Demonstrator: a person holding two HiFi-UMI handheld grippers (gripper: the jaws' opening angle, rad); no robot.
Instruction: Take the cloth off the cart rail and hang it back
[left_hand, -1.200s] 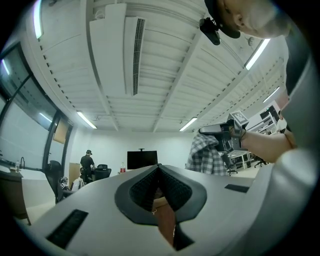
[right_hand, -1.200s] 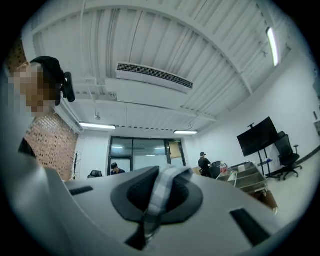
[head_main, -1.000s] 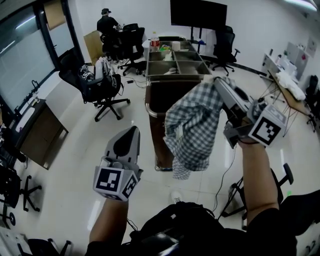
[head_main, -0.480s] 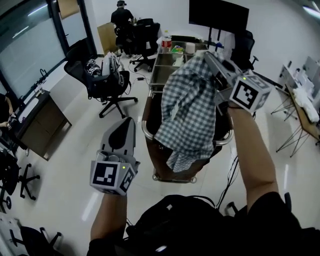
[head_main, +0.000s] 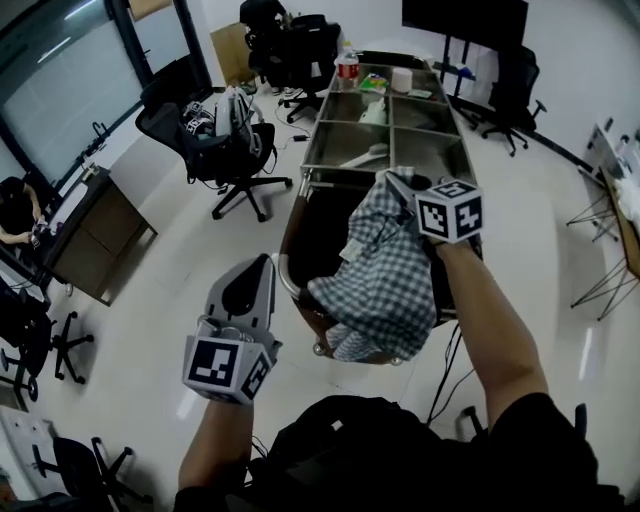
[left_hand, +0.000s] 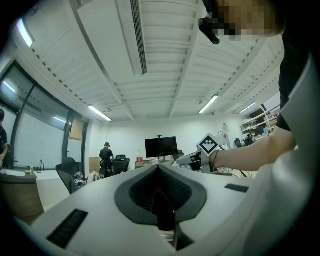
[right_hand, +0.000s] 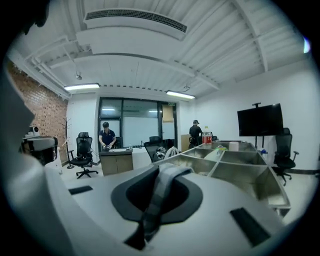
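my right claw (head_main: 398, 183) is pinched shut on a fold of the checked cloth (head_main: 385, 285). the cloth hangs over the near end of the cart (head_main: 345, 150) and hides part of its rail (head_main: 284, 262). my left claw (head_main: 264, 262), closed and empty, hovers just left of the rail. an office chair (head_main: 228, 150) stands at far left.
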